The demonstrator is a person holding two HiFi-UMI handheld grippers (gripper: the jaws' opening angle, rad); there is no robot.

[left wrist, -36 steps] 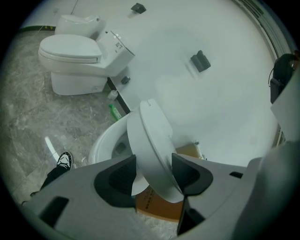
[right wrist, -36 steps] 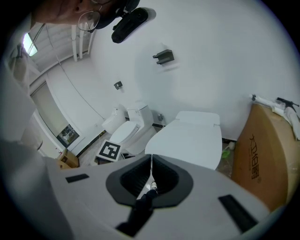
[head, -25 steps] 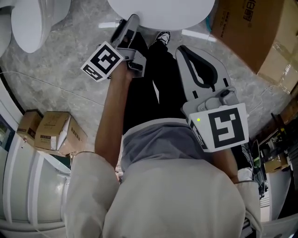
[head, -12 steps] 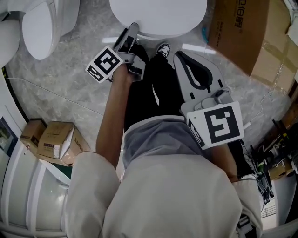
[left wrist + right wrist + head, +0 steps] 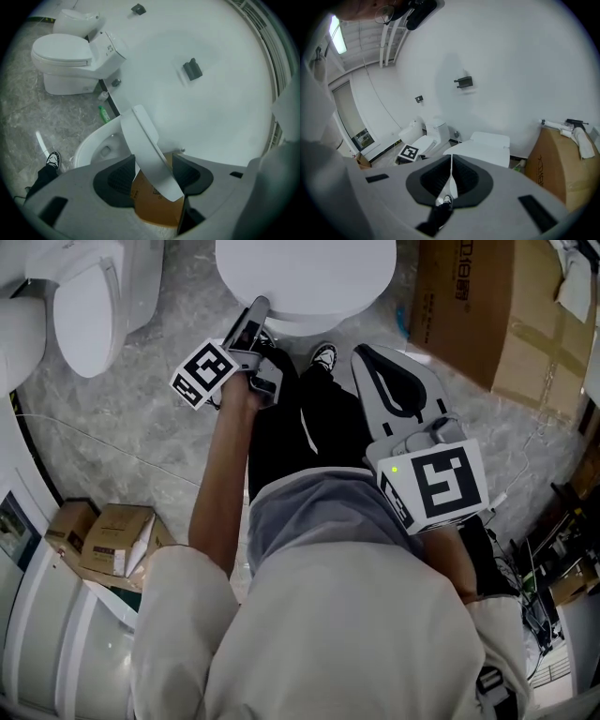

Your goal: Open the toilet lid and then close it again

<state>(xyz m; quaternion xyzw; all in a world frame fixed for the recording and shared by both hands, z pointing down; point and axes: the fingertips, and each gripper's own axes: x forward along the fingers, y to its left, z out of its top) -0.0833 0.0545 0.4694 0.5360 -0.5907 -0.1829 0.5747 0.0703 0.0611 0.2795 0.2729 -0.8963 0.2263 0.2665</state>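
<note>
The white toilet lid (image 5: 149, 150) stands partly raised and tilted over the open bowl (image 5: 101, 145). Its front edge runs between the dark pads (image 5: 115, 180) of my left gripper (image 5: 153, 169), which is shut on it. In the head view the lid (image 5: 305, 273) lies at the top centre, with the left gripper (image 5: 253, 310) on its near left rim. My right gripper (image 5: 367, 357) hovers right of the lid, above the person's legs. Its jaws are shut with nothing between them, as the right gripper view shows (image 5: 451, 180). That view also has the lid (image 5: 480, 151) ahead.
A second toilet (image 5: 89, 301) stands at the far left. To the right of the toilet is a big cardboard box (image 5: 487, 306), and small cartons (image 5: 112, 540) lie on the floor at left. A green bottle (image 5: 104, 114) lies by the wall. The person's shoe (image 5: 324, 356) rests near the bowl.
Both grippers have risen a little. The left one keeps its hold on the lid's edge. The right one stays shut.
</note>
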